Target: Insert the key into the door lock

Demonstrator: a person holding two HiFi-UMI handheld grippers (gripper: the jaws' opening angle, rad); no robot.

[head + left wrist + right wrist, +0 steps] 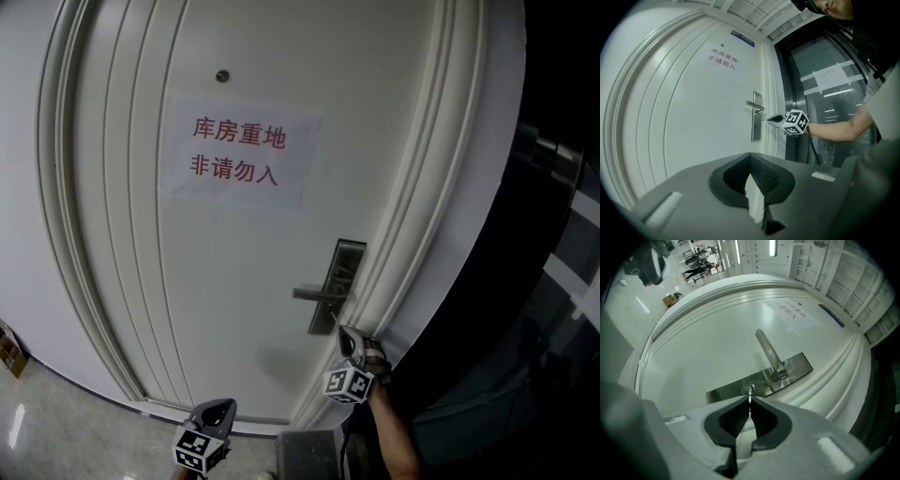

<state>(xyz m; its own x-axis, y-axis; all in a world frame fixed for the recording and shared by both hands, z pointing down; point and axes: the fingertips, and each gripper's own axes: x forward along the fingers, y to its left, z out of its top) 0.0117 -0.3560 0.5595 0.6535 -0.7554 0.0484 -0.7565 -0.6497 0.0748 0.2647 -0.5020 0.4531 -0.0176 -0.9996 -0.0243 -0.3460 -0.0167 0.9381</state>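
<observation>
A steel lock plate [345,264] with a lever handle [314,294] sits on the white door [234,281]. My right gripper [345,334] is right at the plate's lower end. It is shut on a small silver key [750,398], whose tip is at the keyhole [750,389] in the lock plate [759,380], below the handle [768,351]. How deep the key sits I cannot tell. From the left gripper view, the right gripper [774,118] holds the key level against the plate [756,123]. My left gripper [750,155] hangs low and back from the door, jaws together, empty.
A paper sign [239,155] with red characters is taped to the door above the lock. The white moulded door frame [441,206] runs just right of the plate. Beyond it is a dark glass wall [829,93]. A person's forearm [839,129] carries the right gripper.
</observation>
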